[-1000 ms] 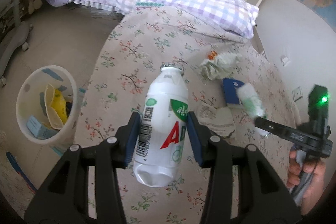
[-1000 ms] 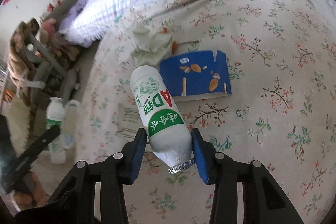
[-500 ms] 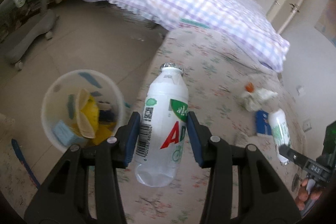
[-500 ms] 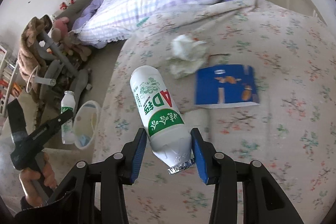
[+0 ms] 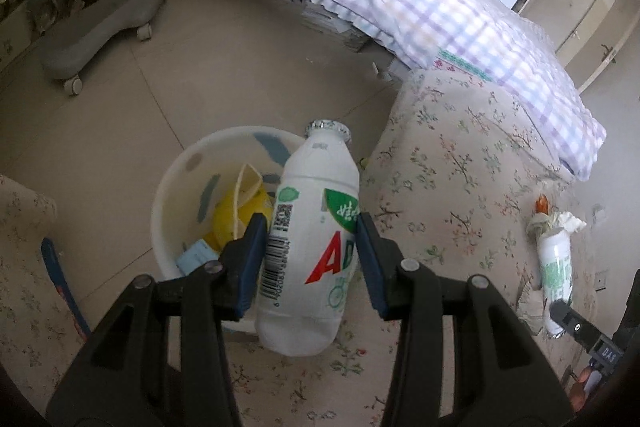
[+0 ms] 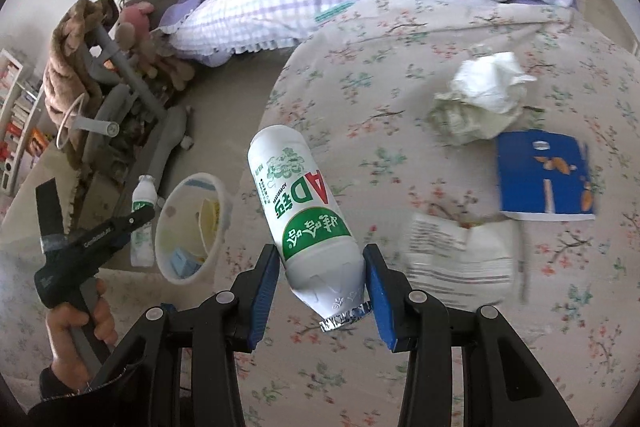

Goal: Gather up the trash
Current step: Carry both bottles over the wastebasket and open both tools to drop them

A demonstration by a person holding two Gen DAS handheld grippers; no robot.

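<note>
Bottle (image 5: 310, 247) clamped in left tool (image 5: 308, 263) seemingly above bin (image 5: 176, 179), right tool (image 6: 320, 287) gripping second bottle (image 6: 304, 219).

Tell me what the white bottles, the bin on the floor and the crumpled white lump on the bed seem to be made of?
Bottles: probably thin plastic, smooth with a slight sheen, printed labels; the crinkled silvery seal looks like foil. Bin: likely plastic, a smooth cream moulded wall that lets light through. Crumpled lump: paper or tissue, matte, with sharp creases.
</note>
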